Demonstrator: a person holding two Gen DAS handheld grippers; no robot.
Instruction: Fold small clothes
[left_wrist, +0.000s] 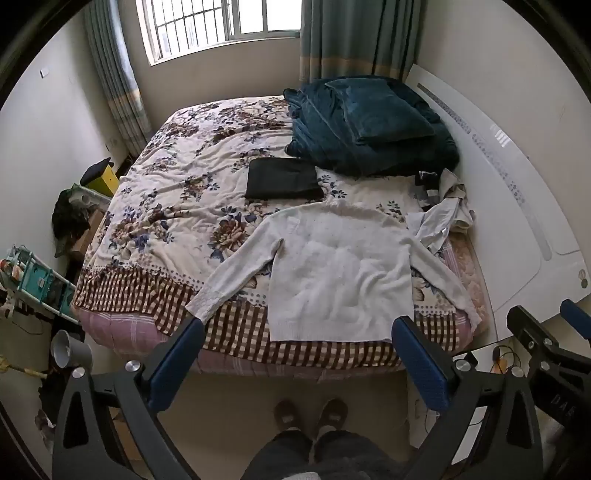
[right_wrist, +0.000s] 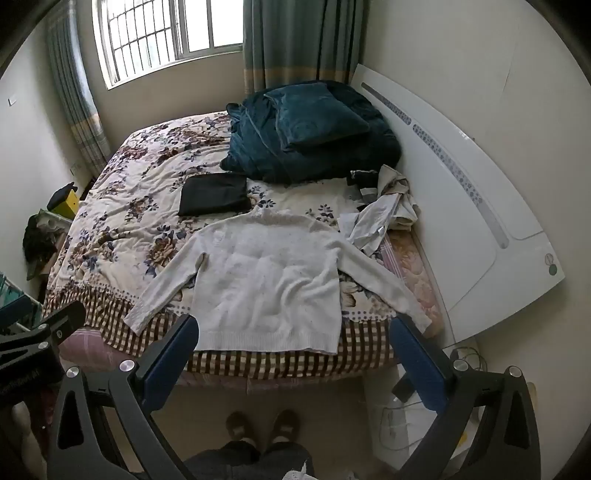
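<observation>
**White sweater laid out flat at the foot of a floral bed**

A white sweater (left_wrist: 340, 273) lies spread flat, sleeves out, on the near edge of a floral bedspread (left_wrist: 177, 199), with a folded black garment (left_wrist: 282, 179) just beyond its collar. The left gripper (left_wrist: 295, 363) and right gripper (right_wrist: 291, 363) hang above the floor short of the bed, both spread wide and holding nothing. No lettering is legible.

— What sort of room?
— A bedroom: a bed (left_wrist: 155, 206) under a floral cover, white headboard (left_wrist: 517, 206) along the right.
— Light?
— Daylight through a barred window (left_wrist: 221, 22), teal curtains (left_wrist: 354, 40) beside it, pale walls.
</observation>
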